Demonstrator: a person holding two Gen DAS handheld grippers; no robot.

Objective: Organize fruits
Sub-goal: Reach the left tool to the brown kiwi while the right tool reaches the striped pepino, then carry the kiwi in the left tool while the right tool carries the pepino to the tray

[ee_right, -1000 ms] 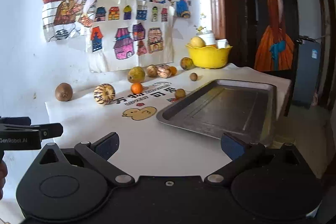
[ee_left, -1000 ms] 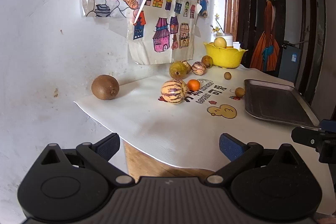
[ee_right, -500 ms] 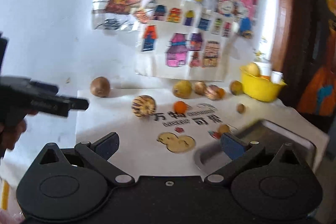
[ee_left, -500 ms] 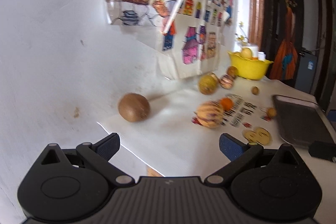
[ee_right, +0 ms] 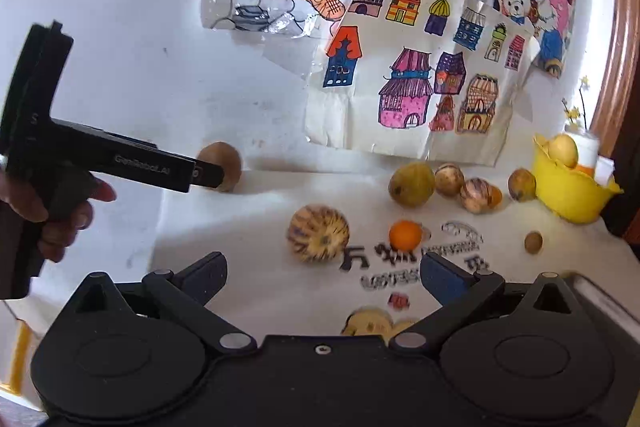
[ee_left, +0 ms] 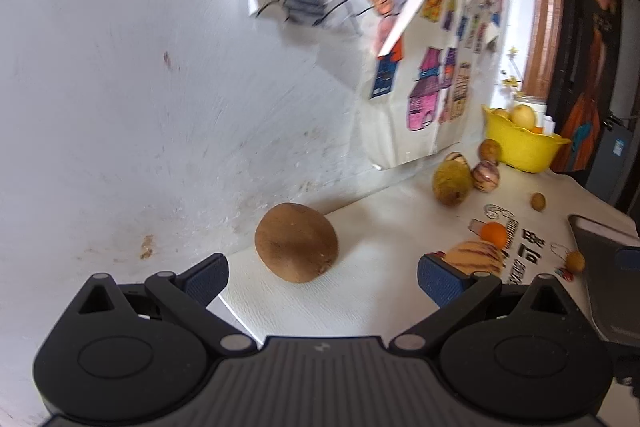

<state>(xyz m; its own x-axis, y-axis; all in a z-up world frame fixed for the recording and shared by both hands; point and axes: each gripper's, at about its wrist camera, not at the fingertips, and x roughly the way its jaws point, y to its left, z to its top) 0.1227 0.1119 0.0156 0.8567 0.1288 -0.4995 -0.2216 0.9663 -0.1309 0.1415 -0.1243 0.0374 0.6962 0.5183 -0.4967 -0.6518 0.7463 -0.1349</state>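
1. Nearest, the left gripper has its jaws spread wide, empty, the brown kiwi just ahead between them on the white tablecloth.
2. The right gripper is likewise spread and empty, facing the striped melon and small orange.
3. Farthest, the yellow bowl holds fruit by the wall.

I see a white table against the wall. On it lie a kiwi far left, scattered fruits, a yellow bowl far right and a tray near right.
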